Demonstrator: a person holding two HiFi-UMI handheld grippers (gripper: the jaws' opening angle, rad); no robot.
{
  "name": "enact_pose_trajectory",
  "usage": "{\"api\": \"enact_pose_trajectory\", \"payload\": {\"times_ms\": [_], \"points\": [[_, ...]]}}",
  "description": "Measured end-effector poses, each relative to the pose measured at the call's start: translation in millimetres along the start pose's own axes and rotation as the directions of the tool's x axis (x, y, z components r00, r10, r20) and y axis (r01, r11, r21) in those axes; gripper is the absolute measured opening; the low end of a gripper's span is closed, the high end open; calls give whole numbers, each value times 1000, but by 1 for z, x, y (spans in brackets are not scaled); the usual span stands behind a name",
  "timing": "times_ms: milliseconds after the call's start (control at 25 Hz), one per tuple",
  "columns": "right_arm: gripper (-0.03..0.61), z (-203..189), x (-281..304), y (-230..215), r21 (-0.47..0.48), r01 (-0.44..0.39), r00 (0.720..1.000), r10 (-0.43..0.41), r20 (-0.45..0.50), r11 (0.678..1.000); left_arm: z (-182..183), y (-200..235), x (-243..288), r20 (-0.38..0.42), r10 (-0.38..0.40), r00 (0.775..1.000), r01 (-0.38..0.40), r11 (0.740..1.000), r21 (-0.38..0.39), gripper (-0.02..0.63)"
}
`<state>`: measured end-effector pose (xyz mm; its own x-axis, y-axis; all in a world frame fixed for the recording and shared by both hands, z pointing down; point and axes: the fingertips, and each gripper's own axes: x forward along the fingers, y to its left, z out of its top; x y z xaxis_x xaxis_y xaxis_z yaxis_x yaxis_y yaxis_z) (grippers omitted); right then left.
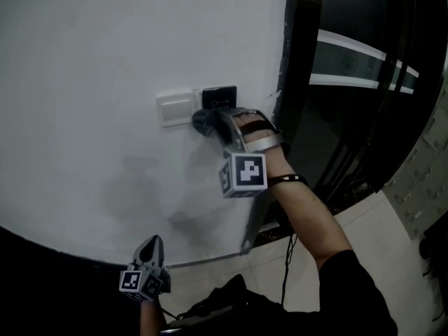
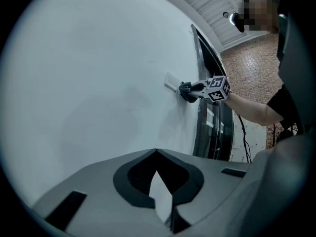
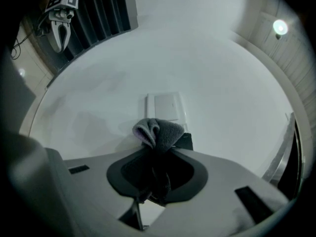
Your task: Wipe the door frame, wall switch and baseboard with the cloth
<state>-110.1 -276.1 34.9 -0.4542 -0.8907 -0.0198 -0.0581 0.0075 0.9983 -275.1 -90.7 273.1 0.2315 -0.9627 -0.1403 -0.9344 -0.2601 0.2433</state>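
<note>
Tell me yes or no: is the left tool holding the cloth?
No, the left tool has its jaws together on nothing, while the cloth is pinched in the right tool.

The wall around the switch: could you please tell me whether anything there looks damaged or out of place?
The wall's edge against the door frame looks ragged, perhaps chipped, right of the black panel. The white switch sits straight. The grey patches below look like shadows, not stains.
</note>
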Motion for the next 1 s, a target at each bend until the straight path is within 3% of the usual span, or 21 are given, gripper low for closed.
{"api": "enact_pose_trajectory", "payload": {"times_ms": [280, 720, 1000], "points": [[84, 7, -7, -1, 0, 0, 1000, 0, 9, 1000, 2, 5, -12, -4, 23, 1000, -23, 1000, -16, -8], [84, 83, -6, -67, 23, 103, 987, -105, 126, 994, 11, 26, -28, 33, 67, 997, -67, 998, -15, -8], [84, 104, 12, -70, 5, 118, 988, -118, 99, 993, 18, 42, -40, 40, 108, 993, -108, 994, -17, -8]]}}
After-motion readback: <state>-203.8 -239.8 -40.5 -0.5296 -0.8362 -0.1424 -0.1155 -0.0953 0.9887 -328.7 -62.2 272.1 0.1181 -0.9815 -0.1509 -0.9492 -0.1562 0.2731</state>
